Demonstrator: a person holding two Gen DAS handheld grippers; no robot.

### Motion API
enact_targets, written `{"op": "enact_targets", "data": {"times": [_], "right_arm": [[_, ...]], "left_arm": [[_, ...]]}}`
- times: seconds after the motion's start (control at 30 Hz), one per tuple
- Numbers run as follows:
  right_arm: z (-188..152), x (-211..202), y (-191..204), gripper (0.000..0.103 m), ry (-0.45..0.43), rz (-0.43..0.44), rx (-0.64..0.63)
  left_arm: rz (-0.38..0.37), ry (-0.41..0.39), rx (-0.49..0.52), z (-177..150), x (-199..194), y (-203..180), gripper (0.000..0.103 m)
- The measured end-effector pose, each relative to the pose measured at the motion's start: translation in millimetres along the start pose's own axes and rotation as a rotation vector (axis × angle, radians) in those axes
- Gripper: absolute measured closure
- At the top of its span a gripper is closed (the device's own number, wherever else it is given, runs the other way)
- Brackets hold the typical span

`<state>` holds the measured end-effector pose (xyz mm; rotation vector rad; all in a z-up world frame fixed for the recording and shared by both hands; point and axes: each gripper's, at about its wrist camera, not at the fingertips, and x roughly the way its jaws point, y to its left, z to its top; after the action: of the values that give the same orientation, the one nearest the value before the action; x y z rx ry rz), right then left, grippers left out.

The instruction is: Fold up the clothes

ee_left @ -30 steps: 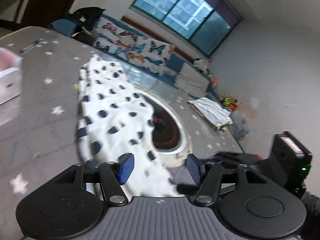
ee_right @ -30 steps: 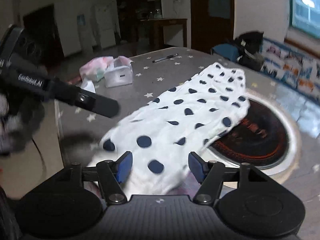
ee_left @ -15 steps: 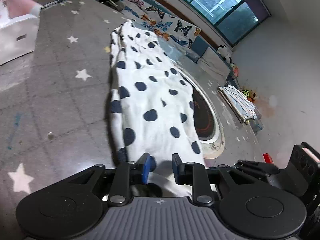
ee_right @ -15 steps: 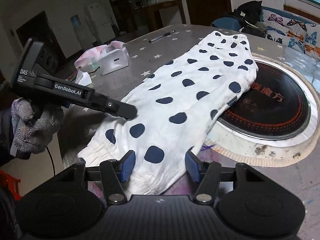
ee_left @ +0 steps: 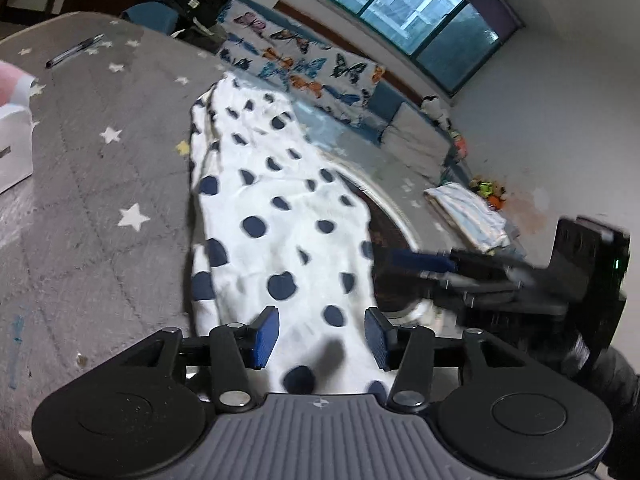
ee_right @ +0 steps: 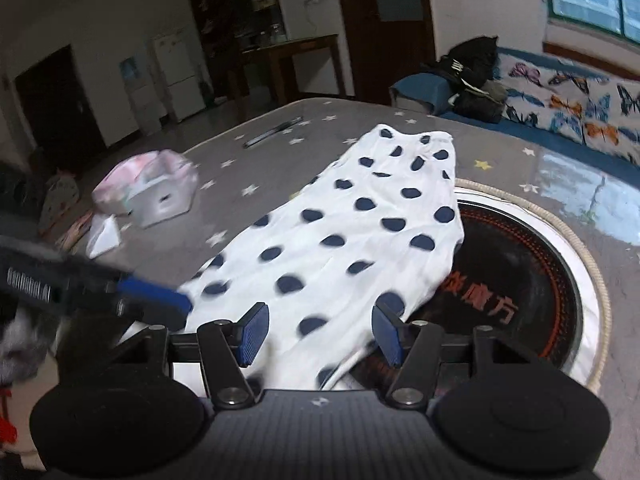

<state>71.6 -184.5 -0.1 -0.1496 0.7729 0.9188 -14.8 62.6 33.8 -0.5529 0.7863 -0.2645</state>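
A white garment with dark blue dots (ee_left: 276, 208) lies stretched out on the grey star-patterned table (ee_left: 80, 184), its right side over a round black hotplate (ee_right: 520, 280). It also shows in the right wrist view (ee_right: 360, 236). My left gripper (ee_left: 320, 338) is open above the garment's near end, nothing between its blue pads. My right gripper (ee_right: 320, 336) is open above the same near end, empty. Each gripper appears blurred in the other's view.
A white box with pink cloth (ee_right: 156, 188) and a pen (ee_right: 272, 132) lie on the table's far left part. A folded striped cloth (ee_left: 468, 212) lies at the table's right. A butterfly-print sofa (ee_left: 304, 68) stands behind the table.
My left gripper was nearly shut at the garment's near edge half a second ago; now it is open and lifted. My right gripper stayed open over the near end.
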Motion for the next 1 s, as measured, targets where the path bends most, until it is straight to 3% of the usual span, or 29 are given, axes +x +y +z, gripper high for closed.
{"op": "enact_targets", "data": {"times": [0.23, 0.4, 0.53, 0.67, 0.9, 1.0], "right_arm": [[0.7, 38.5, -24.8, 0.045, 0.056, -0.051, 0.014], [6.9, 30.8, -35.1, 0.045, 0.052, -0.097, 0.011], [27.5, 31.0, -23.9, 0.045, 0.021, -0.120, -0.062], [44.6, 45.0, -14.8, 0.045, 0.032, -0.107, -0.103], [46.4, 88.3, -19.7, 0.045, 0.145, -0.110, -0.126], [56.2, 95.7, -16.5, 0.045, 0.141, -0.094, -0.141]], "left_arm": [[0.017, 0.020, -0.008, -1.5, 3.9, 9.5, 0.053], [0.041, -0.013, 0.106, 2.8, -6.1, -14.0, 0.052], [-0.022, -0.027, 0.177, 2.1, -7.9, -35.8, 0.052], [-0.035, 0.005, 0.200, -6.8, 1.6, -41.9, 0.052], [-0.047, 0.065, 0.161, -20.2, 11.0, -28.0, 0.052], [-0.056, 0.075, 0.145, -22.8, 11.9, -22.8, 0.051]]}}
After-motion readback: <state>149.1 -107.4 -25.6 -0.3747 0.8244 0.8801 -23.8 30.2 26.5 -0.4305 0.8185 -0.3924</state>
